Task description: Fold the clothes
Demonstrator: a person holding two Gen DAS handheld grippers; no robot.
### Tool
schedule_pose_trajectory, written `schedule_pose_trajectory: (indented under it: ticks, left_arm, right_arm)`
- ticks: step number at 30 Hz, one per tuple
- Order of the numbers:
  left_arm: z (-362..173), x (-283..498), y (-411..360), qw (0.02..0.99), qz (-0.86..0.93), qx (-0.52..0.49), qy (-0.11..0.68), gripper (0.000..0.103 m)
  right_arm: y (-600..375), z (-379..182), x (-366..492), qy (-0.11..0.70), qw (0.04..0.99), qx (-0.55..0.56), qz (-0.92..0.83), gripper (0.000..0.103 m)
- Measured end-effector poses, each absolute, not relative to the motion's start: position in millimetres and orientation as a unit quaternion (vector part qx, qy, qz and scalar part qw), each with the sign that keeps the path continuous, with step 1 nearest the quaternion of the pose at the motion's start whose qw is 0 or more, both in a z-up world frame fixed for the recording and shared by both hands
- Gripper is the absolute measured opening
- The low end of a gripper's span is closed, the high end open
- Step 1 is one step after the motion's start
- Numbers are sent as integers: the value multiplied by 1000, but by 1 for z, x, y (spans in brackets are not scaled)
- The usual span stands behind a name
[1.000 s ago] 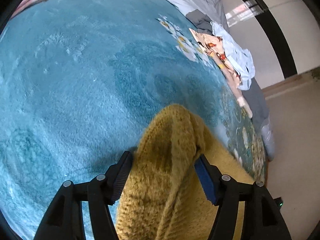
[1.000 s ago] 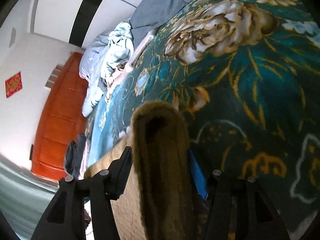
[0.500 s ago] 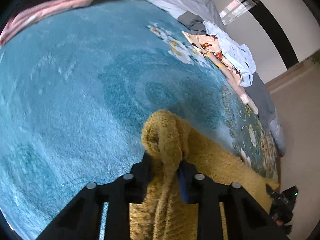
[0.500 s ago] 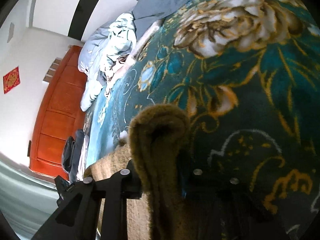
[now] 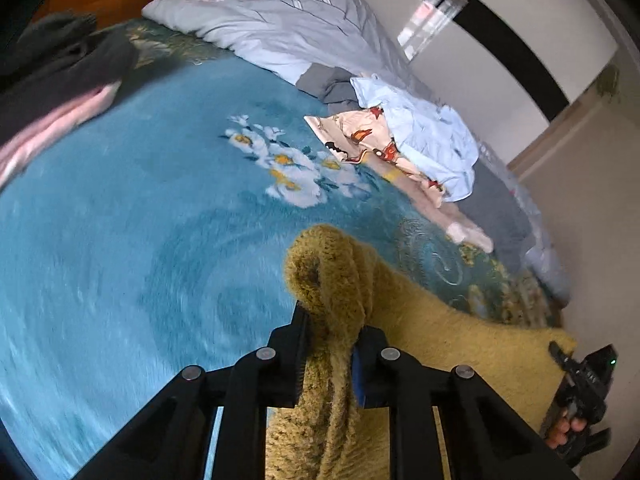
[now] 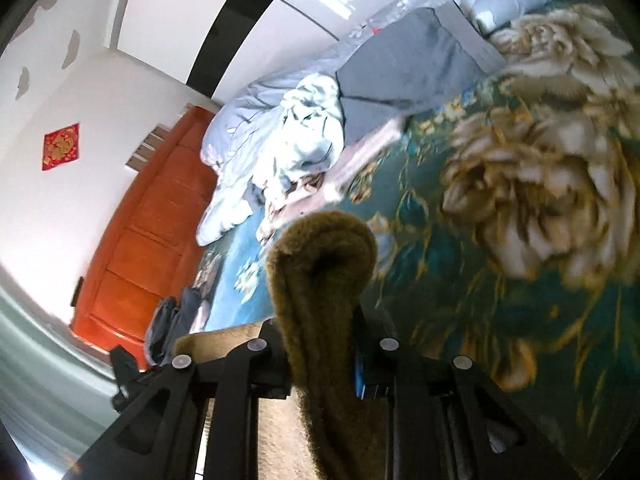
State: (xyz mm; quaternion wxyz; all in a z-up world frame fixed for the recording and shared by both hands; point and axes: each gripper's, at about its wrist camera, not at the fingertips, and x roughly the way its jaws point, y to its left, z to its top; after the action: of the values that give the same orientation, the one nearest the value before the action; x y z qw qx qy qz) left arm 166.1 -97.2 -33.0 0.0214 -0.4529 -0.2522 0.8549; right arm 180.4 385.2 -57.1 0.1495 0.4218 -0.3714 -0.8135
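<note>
My left gripper [image 5: 330, 344] has its two black fingers pinched tight on a bunched fold of the fuzzy mustard-yellow knitted garment [image 5: 440, 336], and the fold loops up and over the fingertips in a thick rounded hump. From there the knit stretches rightward in a taut sheet across to my right hand [image 5: 568, 428], which shows at the lower right edge of the left wrist view, wrapped around the handle of the other tool.

My right gripper [image 6: 320, 344] is likewise closed hard on a folded edge of the same garment, which looks darker and browner in that camera; the fabric rises between the jaws into a rounded arch and hangs down toward the lens. Behind it, at lower left of that view, the garment's far edge runs to the other gripper's dark body.

The garment is held up above the plush teal-blue blanket with white and gold flower patterns [image 5: 120, 220] that covers the bed. Beyond it, along the far side of the bed, lie a rumpled pale blue shirt [image 5: 432, 136] over a cream printed cloth with red figures [image 5: 360, 140], a grey folded cloth [image 6: 400, 72], and a pale grey-blue quilt with floral print [image 5: 288, 28]. A dark and pink heap of clothes [image 5: 60, 88] sits at the left. An orange-red wooden headboard [image 6: 144, 232] stands against the white wall, which carries a small red square decoration [image 6: 61, 146].
</note>
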Motion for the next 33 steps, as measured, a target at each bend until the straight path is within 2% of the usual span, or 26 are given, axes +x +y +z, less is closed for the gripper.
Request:
schedule_pose_trajectory:
  ticks: [7,9,20,21,24,29,33]
  left_arm:
    - [-84,155,-111,-10,821,-494,-287,20]
    - [-86,158,-115,-9,816,-495,-299,23]
    - [-60,196,-118,-59,823,-492,-276,32]
    - [-55,204,-113,-50,827,-485,-281,32]
    - [-48,225,-79,4,832,-473,-289,45]
    - [-55,250,17,119,827,-497,-235,45]
    - [-68,266,60,149,821,-514,-199,45]
  right_arm:
    - [390,-68,160,-366,122,430,-816,22]
    - [392,-74,159,-368,114,437,-813,23]
    - [399,-75,184,-378,87,442,-809,42]
    - [401,-75,191,-379,89,442,-808,43]
    - [404,-77,213,-392,96,446,-799,51]
    - [403,-86,251,-422,114,452,-777,53]
    - [396,-90,279,-438,125,458,-764,53]
